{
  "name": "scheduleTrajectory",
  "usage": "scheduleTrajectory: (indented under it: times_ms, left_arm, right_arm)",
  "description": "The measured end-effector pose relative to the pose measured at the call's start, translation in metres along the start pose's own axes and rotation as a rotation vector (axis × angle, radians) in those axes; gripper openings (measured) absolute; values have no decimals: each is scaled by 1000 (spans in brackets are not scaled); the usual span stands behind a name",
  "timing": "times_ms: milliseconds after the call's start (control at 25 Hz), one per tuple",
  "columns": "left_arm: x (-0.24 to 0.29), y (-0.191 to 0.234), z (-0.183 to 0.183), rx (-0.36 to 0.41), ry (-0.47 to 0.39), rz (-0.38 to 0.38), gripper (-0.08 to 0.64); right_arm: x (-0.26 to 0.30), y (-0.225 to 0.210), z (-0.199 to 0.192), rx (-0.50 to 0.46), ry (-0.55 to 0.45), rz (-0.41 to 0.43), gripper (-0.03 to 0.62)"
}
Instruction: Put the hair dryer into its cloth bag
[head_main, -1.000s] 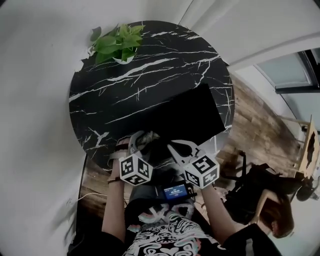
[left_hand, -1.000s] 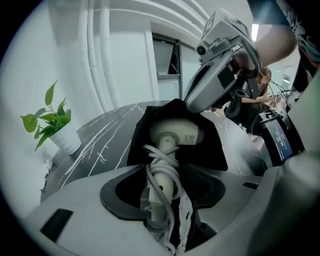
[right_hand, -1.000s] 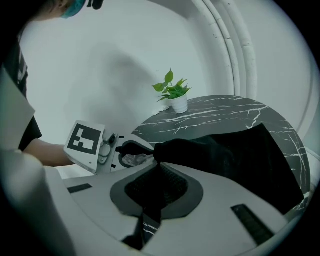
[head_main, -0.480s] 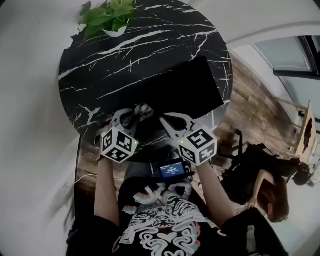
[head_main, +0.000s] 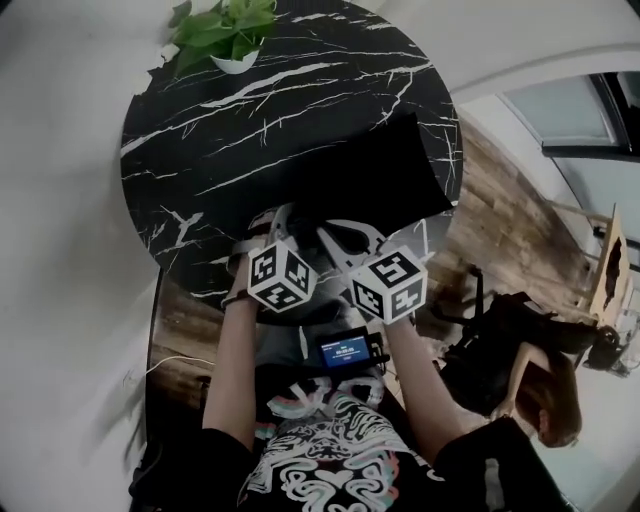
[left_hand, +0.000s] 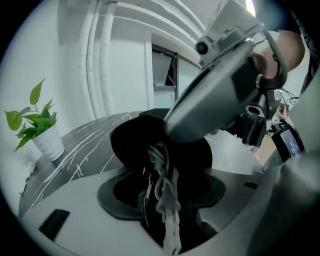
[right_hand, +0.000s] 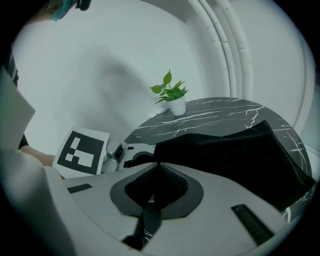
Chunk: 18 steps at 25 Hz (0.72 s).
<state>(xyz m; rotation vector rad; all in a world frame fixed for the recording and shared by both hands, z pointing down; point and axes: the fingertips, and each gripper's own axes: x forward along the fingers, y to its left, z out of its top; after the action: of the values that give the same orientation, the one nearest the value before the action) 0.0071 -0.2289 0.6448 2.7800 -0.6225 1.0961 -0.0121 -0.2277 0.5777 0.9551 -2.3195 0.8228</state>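
Since the earlier head view the left gripper has swung in toward the right gripper, so their marker cubes now sit nearly side by side over the near rim of the bench. From up there I see a round black slab veined in white, a plant in a white pot at its far edge, and the black bag lying flat across the middle, its near end reaching both grippers. The person's forearms run back to a patterned shirt, with a small lit screen at the chest. In the left gripper view the jaws stand partly apart and have just been opening. A pale braided cord hangs knotted in the gap with bunched black cloth of the bag behind it, and the pads do not look to be pinching either. The right gripper's grey body crosses the upper right of that view, close by. In the right gripper view the jaws are closed tight on a corner of the bag, whose cloth spreads away to the right over the bench, the plant well beyond. The dryer itself I can't pick out in any view.
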Motion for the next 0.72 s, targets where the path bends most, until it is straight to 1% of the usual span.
scheduleTrajectory:
  times_ms: [40, 80, 120, 200, 240, 280, 320, 360, 440, 520, 560, 640, 680, 720]
  left_arm:
    - [-8, -2, -9, -1, 13, 1, 276]
    - [-18, -2, -19, -19, 20, 13, 309]
    - [-28, 1, -30, -50, 25, 36, 319]
    - [-50, 5, -52, -138, 33, 106, 321]
    - [-63, 6, -61, -187, 28, 146, 321]
    - [-76, 5, -65, -234, 12, 186, 321]
    - [-91, 3, -66, -275, -15, 228, 319]
    - [-105, 0, -64, -309, -52, 273, 312]
    - [-132, -9, -53, -374, -144, 360, 254]
    - [-153, -31, -37, -438, -247, 418, 214]
    - [-164, -48, -26, -463, -297, 436, 175]
    - [-186, -89, 0, -507, -390, 465, 90]
    - [-197, -111, 11, -530, -426, 482, 40]
    - [-206, -133, 20, -550, -449, 500, 22]
  right_arm:
    - [0, -1, 0, 18, -20, -5, 25]
    - [3, -2, -2, 29, -35, -9, 25]
    - [8, -2, -7, 29, -34, -11, 25]
    - [22, 2, -25, -10, 19, -3, 26]
    - [24, 8, -32, -35, 42, 5, 55]
    - [20, 14, -33, -53, 40, 9, 123]
    - [10, 20, -30, -66, 8, 6, 138]
    - [-5, 26, -23, -80, -44, -4, 138]
    - [-40, 40, -13, -113, -163, -33, 137]
    - [-83, 55, -16, -126, -264, -51, 137]
    - [-107, 63, -24, -124, -304, -58, 126]
    - [-157, 78, -47, -126, -363, -78, 62]
    - [-182, 85, -62, -136, -378, -94, 42]
    - [-206, 91, -78, -151, -382, -115, 31]
